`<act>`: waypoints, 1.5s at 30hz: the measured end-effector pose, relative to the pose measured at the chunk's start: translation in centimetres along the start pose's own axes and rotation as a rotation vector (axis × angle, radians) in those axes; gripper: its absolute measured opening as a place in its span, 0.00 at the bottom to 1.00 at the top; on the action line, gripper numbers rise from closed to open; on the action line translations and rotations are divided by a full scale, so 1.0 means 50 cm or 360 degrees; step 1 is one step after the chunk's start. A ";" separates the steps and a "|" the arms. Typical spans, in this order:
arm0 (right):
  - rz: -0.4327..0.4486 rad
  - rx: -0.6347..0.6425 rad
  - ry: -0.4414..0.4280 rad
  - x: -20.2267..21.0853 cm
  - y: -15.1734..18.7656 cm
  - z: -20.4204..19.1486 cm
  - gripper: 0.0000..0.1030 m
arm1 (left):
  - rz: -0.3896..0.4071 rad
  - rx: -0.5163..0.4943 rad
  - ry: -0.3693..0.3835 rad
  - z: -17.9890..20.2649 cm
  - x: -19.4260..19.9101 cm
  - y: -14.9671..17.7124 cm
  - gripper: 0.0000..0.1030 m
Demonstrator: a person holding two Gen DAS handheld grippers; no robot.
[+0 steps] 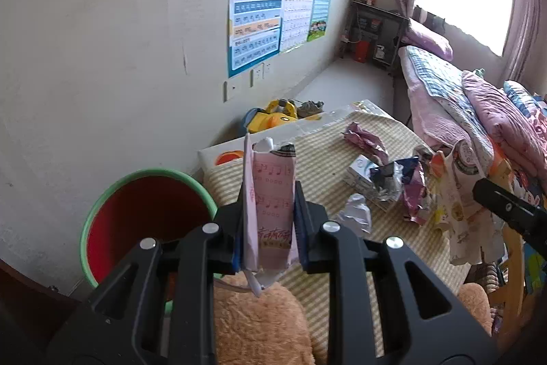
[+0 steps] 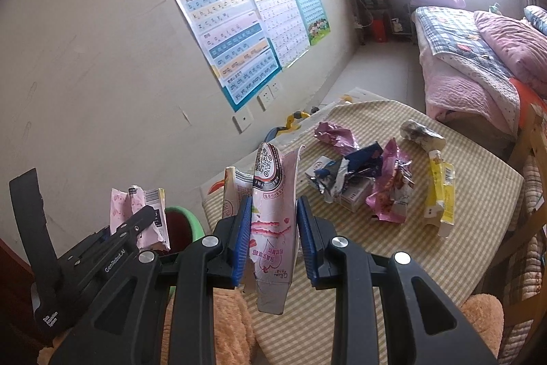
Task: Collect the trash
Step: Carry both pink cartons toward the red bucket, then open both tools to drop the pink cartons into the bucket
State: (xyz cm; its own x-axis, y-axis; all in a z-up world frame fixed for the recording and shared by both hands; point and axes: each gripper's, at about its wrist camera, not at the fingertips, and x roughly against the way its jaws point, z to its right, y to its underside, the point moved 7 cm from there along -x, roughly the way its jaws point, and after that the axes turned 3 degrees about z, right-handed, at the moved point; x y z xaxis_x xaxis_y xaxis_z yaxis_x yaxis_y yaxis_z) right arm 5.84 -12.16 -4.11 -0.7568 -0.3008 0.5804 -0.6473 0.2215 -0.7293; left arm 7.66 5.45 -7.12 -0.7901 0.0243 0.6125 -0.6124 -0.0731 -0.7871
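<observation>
**Both grippers hold cartons beside the bin**

The left gripper (image 1: 270, 228) pinches a pink carton (image 1: 273, 211) upright between its blue pads (music notes printed on its face). The bin (image 1: 143, 221), red inside with a green rim, stands just left of it, against the wall. The right gripper (image 2: 273, 238) clamps a flattened pink carton (image 2: 270, 228) with a QR code near its top; the bin (image 2: 184, 228) shows just left of it. Beyond, right of the bin, more wrappers (image 2: 386, 194) lie heaped on the striped table (image 2: 444, 262). A yellow box (image 2: 441, 197) lies at the heap's far right.
</observation>
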 end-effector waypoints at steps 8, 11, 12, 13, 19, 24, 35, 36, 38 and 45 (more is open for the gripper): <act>-0.0026 0.0061 -0.0033 -0.023 -0.003 -0.041 0.25 | 0.0006 0.0066 -0.0075 -0.056 0.002 0.000 0.22; -0.0042 0.0079 -0.0046 -0.034 -0.002 -0.058 0.25 | 0.0004 0.0091 -0.0103 -0.079 0.000 0.003 0.22; -0.0048 0.0088 -0.0052 -0.039 -0.002 -0.064 0.25 | 0.0002 0.0104 -0.0112 -0.089 0.000 0.004 0.22; -0.0053 0.0099 -0.0056 -0.043 -0.001 -0.071 0.25 | 0.0000 0.0114 -0.0120 -0.098 0.000 0.005 0.22; -0.0089 0.0166 -0.0091 -0.069 0.005 -0.119 0.25 | -0.0016 0.0175 -0.0173 -0.155 -0.003 0.015 0.22; -0.0126 0.0214 -0.0133 -0.099 0.018 -0.159 0.25 | -0.0048 0.0222 -0.0239 -0.206 -0.008 0.024 0.22; -0.0233 0.0333 -0.0229 -0.167 0.055 -0.258 0.25 | -0.0130 0.0346 -0.0319 -0.300 -0.019 0.061 0.22; -0.0244 0.0341 -0.0248 -0.175 0.058 -0.269 0.25 | -0.0137 0.0354 -0.0320 -0.305 -0.021 0.064 0.22; -0.0261 0.0350 -0.0280 -0.189 0.059 -0.290 0.25 | -0.0143 0.0361 -0.0324 -0.312 -0.023 0.068 0.22; -0.0324 0.0404 -0.0352 -0.235 0.071 -0.358 0.26 | -0.0190 0.0401 -0.0338 -0.346 -0.036 0.083 0.22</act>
State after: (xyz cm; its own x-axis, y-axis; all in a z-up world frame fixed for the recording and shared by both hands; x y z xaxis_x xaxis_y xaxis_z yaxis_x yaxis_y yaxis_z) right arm 10.82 8.77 -7.02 -0.5596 -0.5137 0.6504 -0.7180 -0.0915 -0.6900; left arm 6.11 22.33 -12.75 -0.6743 -0.1585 0.7212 -0.6535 -0.3268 -0.6828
